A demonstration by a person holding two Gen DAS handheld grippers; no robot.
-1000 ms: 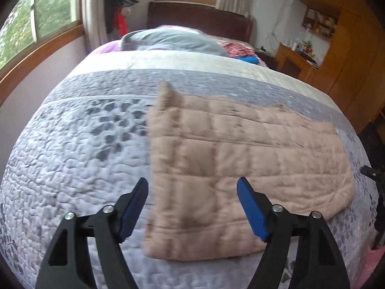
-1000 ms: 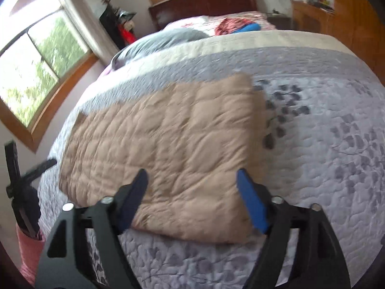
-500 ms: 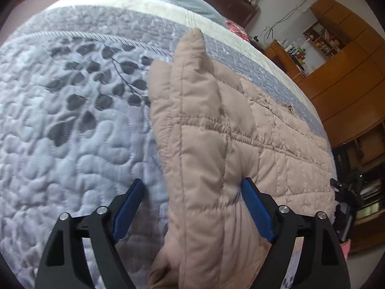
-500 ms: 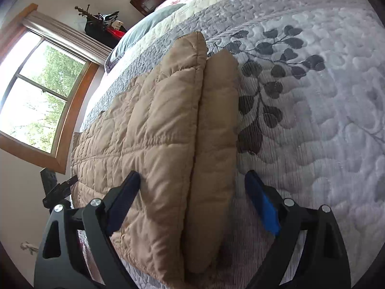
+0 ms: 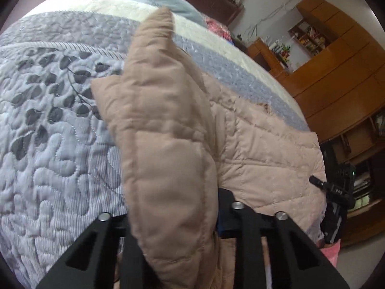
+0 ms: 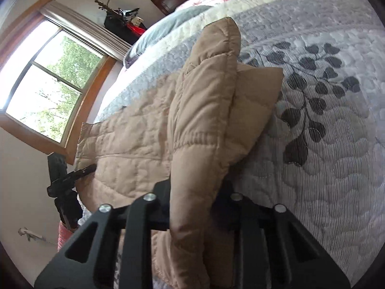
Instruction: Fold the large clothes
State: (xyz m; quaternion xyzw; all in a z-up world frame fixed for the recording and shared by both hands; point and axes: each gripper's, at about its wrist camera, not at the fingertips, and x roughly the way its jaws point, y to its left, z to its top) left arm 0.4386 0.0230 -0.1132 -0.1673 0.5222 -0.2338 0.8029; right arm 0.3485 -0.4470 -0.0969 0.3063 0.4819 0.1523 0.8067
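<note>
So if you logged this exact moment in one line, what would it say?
step: gripping to fold | left tongs: closing on quilted beige jacket edge | right tongs: closing on opposite edge | jacket on grey bedspread

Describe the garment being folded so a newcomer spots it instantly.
On the bed's grey leaf-print quilt lies a tan quilted puffer jacket, spread flat across the middle. It is the only plain, box-stitched piece there, with each end bunched up in a closing gripper.

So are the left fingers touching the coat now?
Touching. The left wrist view shows the left fingers closing on a bunched edge of the coat, fabric filling the space between them.
</note>
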